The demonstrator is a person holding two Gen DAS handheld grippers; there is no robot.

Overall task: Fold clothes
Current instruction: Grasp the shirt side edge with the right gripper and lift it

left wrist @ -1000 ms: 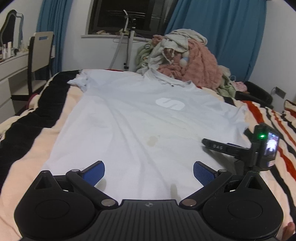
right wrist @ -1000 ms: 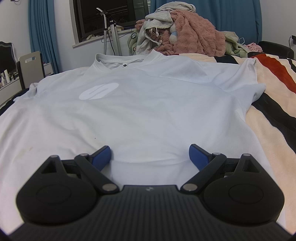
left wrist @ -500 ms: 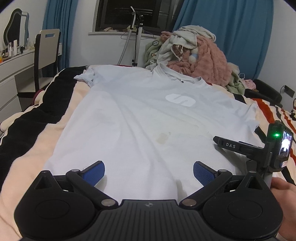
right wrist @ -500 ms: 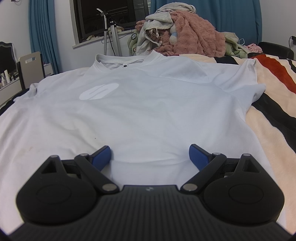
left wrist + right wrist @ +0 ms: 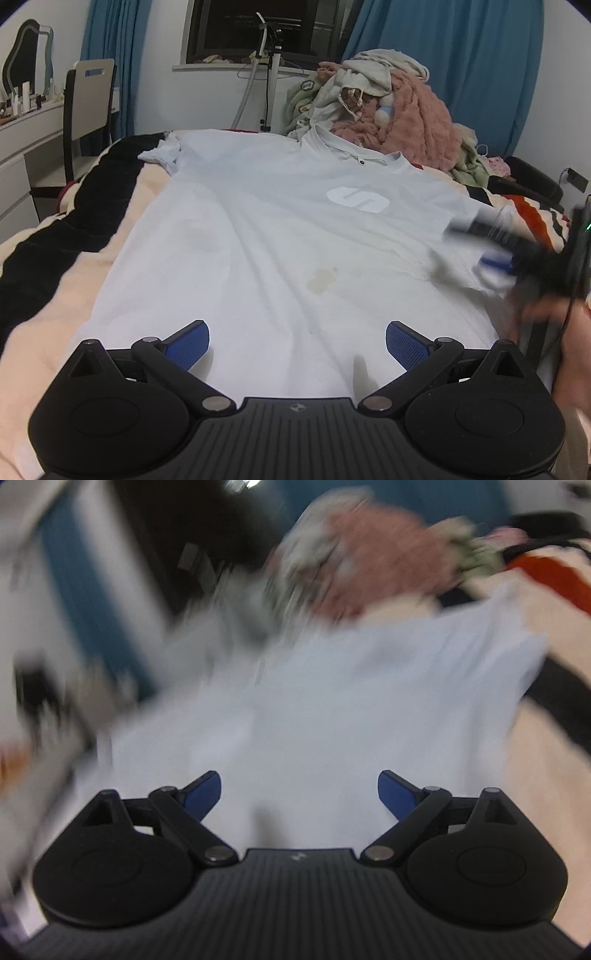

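Note:
A pale blue T-shirt (image 5: 280,236) with a white logo (image 5: 357,199) and a yellowish stain (image 5: 321,280) lies flat, front up, on the bed, collar far from me. My left gripper (image 5: 297,345) stands open just above the shirt's hem, nothing between its blue pads. My right gripper (image 5: 299,794) is also open over the shirt's right side (image 5: 369,701), in a heavily blurred view. In the left wrist view the right gripper (image 5: 517,258) shows as a dark blur at the shirt's right edge, held by a hand (image 5: 569,343).
The bed wears a striped blanket (image 5: 55,251) of black, cream and red. A heap of clothes with a pink fleece (image 5: 399,110) sits beyond the collar. A chair (image 5: 88,103) and white dresser stand left; a garment steamer pole (image 5: 269,74) is by the window.
The left gripper has risen and tilted, seeing more of the room. The right gripper, still half a second ago, now swings quickly forward and right along the shirt's right edge, blurring its view.

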